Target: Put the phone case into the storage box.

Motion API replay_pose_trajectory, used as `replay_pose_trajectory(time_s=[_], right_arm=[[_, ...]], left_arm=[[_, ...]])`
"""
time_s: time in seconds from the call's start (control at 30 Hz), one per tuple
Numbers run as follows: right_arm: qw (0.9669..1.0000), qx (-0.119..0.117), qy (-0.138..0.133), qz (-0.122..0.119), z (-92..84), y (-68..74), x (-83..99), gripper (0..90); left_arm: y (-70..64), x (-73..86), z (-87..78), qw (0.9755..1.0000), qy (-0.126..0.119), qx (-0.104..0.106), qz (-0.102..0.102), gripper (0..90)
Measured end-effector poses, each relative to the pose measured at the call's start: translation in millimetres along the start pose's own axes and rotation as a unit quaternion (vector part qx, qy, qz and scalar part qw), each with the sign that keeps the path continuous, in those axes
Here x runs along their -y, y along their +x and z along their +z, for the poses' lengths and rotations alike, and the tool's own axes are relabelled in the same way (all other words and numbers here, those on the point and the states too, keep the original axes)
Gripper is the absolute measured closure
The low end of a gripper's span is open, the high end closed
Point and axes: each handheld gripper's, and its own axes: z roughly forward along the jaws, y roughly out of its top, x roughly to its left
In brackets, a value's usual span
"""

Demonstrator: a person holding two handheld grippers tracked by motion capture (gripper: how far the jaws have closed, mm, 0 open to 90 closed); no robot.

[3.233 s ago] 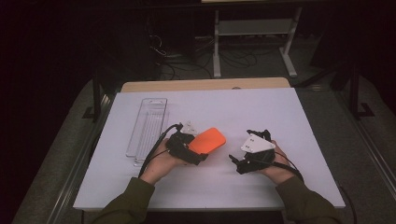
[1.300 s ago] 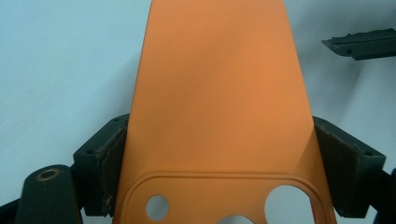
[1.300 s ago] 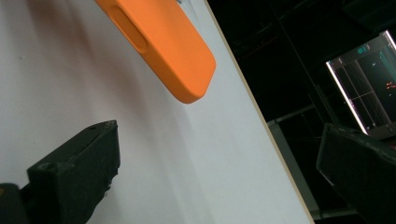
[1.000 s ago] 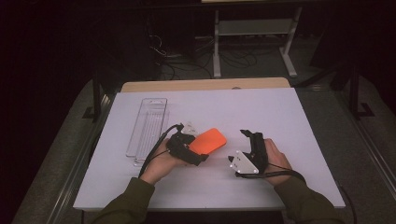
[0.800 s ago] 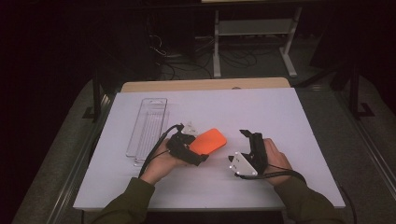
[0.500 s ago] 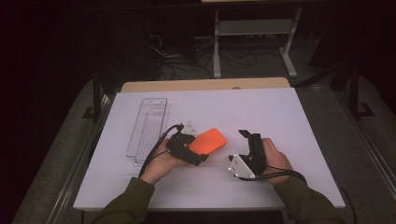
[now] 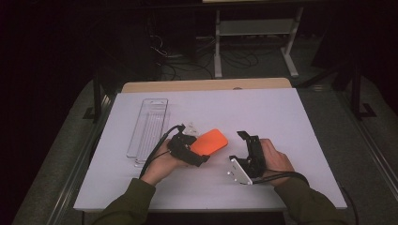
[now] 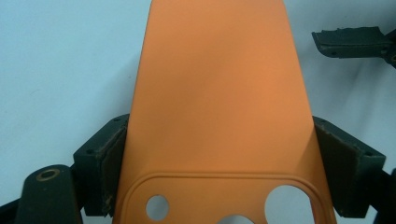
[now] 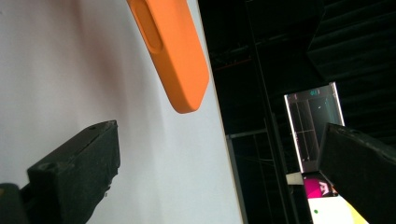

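An orange phone case [image 7: 210,142] lies low over the white table top [image 7: 291,117], near its middle. My left gripper [image 7: 199,151] is shut on the case's near end. In the left gripper view the pads [image 8: 109,161] press on both long edges of the case [image 8: 219,93], and the camera cut-out shows at the bottom. My right gripper [image 7: 248,149] is rolled on its side just right of the case, jaws open with nothing between them. The right gripper view has its own gripper [image 9: 215,172] wide open, and the case's rounded tip [image 9: 175,56] hangs above the gap.
A clear plastic tray [image 7: 148,124] lies on the table's left part, beyond my left hand. A wooden edge [image 7: 206,85] runs along the far side. Behind it are a dark floor with cables and a metal stand [image 7: 253,28].
Since the earliest frame my right gripper has rolled onto its side and come a little nearer the case. Over the last second nothing has visibly moved.
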Motion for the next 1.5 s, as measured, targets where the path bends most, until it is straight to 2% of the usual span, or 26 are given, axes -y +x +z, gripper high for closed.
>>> replay_pose_trajectory(time_s=[0.1,0.13,0.17,0.3,0.47,0.6,0.77,0.87,0.9,0.93,1.0,1.07,1.1,1.33,1.47,1.5], right_arm=[[0.9999,0.008,-0.003,-0.012,0.4,0.7,-0.6,0.0],[0.9998,0.013,-0.004,-0.018,0.4,0.9,-0.9,0.0],[0.9995,0.019,-0.007,-0.024,0.4,0.7,-1.4,0.0],[0.9982,0.033,-0.013,-0.048,0.8,1.5,-3.3,0.0],[0.997,0.04,-0.019,-0.064,0.1,2.9,-6.2,0.0],[0.9959,0.049,-0.025,-0.072,-0.3,4.7,-9.3,0.0],[0.9948,0.05,-0.034,-0.083,0.5,7.3,-13.9,0.0],[0.9935,0.06,-0.042,-0.087,2.1,9.2,-15.8,0.0],[0.9931,0.061,-0.043,-0.09,2.2,9.3,-16.6,0.0],[0.9927,0.061,-0.044,-0.094,2.4,9.2,-17.3,0.0],[0.9923,0.05,-0.04,-0.106,2.5,9.3,-18.6,0.0],[0.992,0.065,-0.049,-0.096,4.2,10.7,-20.9,0.0],[0.9913,0.066,-0.052,-0.101,4.9,10.4,-22.1,0.0],[0.9885,0.069,-0.063,-0.118,12.8,13.4,-29.9,0.0],[0.9872,0.069,-0.066,-0.127,18.2,14.0,-32.2,0.0],[0.9868,0.07,-0.066,-0.131,19.5,13.9,-32.6,0.0]], left_arm=[[-0.3,0.1,0.3,1.0,-0.002,0.0,-0.002,15.6],[-1.8,0.1,1.2,0.9999,-0.011,0.001,-0.012,15.6],[-1.0,0.1,0.6,1.0,-0.007,0.001,-0.006,15.6],[-0.6,0.0,-0.2,1.0,-0.007,0.001,-0.005,15.6],[0.8,-0.8,-2.4,1.0,-0.002,0.001,0.0,15.6],[1.4,-1.3,-3.7,1.0,-0.006,0.002,0.0,15.6],[0.6,-2.3,-5.1,0.9999,-0.012,0.007,0.002,15.6],[-1.1,-3.4,-5.3,0.9998,-0.016,0.012,0.001,15.6],[-0.9,-3.8,-5.6,0.9998,-0.015,0.012,0.007,15.6],[-2.2,-4.1,-5.3,0.9997,-0.017,0.015,0.003,15.6],[-2.5,-4.7,-6.1,0.9997,-0.015,0.016,0.012,15.6],[-3.7,-5.3,-6.4,0.9996,-0.017,0.019,0.01,15.6],[-3.4,-5.7,-6.9,0.9995,-0.017,0.02,0.016,15.6],[-3.5,-7.0,-9.5,0.9993,-0.02,0.024,0.018,15.6],[-3.1,-6.9,-9.8,0.9993,-0.022,0.025,0.018,15.6],[-4.4,-6.7,-8.6,0.9992,-0.03,0.025,0.006,15.6]])
